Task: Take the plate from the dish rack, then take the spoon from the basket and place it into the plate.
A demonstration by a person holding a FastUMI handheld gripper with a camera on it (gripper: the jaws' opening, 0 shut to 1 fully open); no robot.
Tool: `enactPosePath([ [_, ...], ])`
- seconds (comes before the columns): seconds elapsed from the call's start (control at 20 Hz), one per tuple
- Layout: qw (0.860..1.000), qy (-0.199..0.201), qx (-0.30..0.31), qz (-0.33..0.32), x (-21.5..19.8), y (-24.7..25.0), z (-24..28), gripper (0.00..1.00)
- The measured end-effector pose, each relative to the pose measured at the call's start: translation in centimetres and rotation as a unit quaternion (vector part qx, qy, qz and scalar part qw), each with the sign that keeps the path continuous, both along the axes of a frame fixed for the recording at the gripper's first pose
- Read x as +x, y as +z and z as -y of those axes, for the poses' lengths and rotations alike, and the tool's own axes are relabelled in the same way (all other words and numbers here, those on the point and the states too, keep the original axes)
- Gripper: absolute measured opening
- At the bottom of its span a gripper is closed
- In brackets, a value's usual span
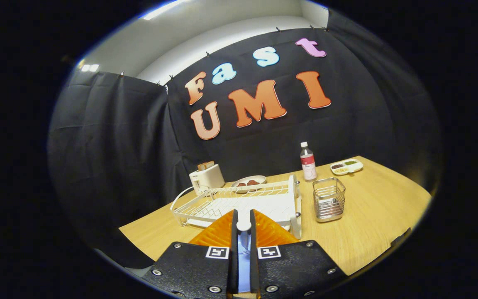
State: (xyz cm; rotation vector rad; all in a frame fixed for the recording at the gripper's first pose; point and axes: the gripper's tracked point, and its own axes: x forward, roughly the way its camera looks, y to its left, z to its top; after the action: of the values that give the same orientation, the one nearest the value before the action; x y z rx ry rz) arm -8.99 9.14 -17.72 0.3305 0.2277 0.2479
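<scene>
A: If asked about the spoon (243, 225): probably that slim white piece pinched in the hand-held gripper (243, 216), fingers pressed close on it, long axis along them.

B: And the plate?

A: Hard to tell. Rack (239, 203) just ahead, holding none; basket (328, 199) right of it, seemingly empty. Only plate (248, 183) seen beyond the rack, beside the toaster (207, 177), straight ahead across the table (371, 207).

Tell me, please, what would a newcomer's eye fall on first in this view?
The gripper, jaws nearly closed on a thin white-tipped handle, probably the spoon. Just beyond stands the white wire dish rack on the wooden table, with the metal basket beside it and a bottle behind.
</scene>
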Motion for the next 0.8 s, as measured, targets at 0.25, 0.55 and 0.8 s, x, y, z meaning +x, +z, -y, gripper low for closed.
enactPosePath([
  [0.25, 1.0, 0.008, -0.008, 0.01, 0.4, -2.2, -0.8, 0.11],
  [0.55, 0.999, 0.026, -0.026, -0.036, -0.4, -5.7, -1.3, 0.12],
  [0.8, 0.996, 0.036, -0.03, -0.071, -1.0, -7.1, -1.5, 0.2],
])
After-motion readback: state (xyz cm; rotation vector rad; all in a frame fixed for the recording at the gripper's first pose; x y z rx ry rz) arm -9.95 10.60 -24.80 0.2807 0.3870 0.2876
